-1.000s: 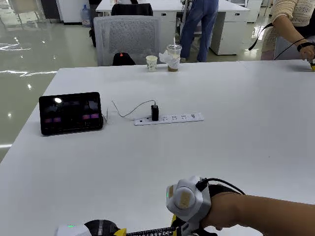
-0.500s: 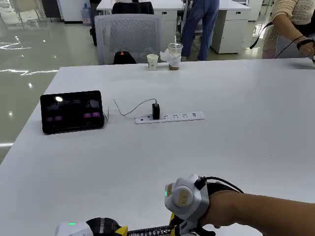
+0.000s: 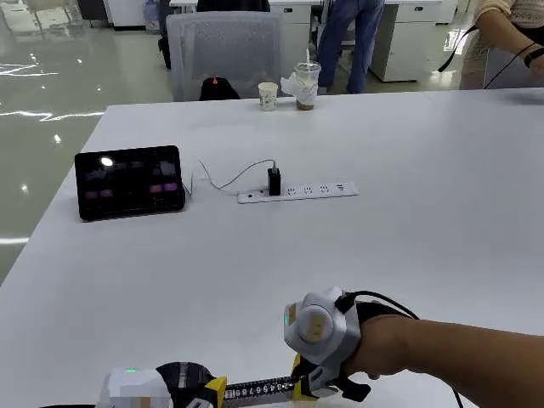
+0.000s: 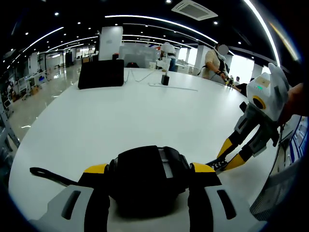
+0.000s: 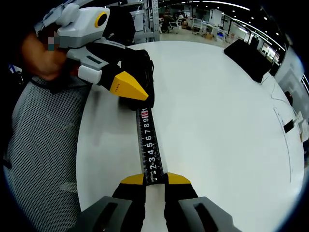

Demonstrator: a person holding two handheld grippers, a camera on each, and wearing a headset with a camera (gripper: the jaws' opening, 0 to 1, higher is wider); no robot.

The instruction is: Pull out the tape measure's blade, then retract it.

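Observation:
The black tape measure case point(image 4: 147, 176) sits on the white table point(image 3: 255, 272) between the yellow-tipped jaws of my left gripper point(image 4: 149, 169), which is shut on it. In the head view the case point(image 3: 183, 380) is at the bottom left. A short length of its blade point(image 5: 147, 150) runs out to my right gripper point(image 5: 155, 180), which is shut on the blade's end. The head view shows the blade point(image 3: 259, 391) lying level between the case and the right gripper point(image 3: 302, 389). In the left gripper view the right gripper point(image 4: 231, 157) comes in from the right.
A dark tablet point(image 3: 130, 182) stands at the left. A white power strip point(image 3: 297, 191) with a black charger and cable lies mid-table. Two cups point(image 3: 269, 95) stand at the far edge, with a grey chair point(image 3: 225, 51) and people behind. The near table edge is close.
The head camera has tipped down, so the grippers show more fully. Both grippers keep their hold; the drawn-out blade looks about the same length.

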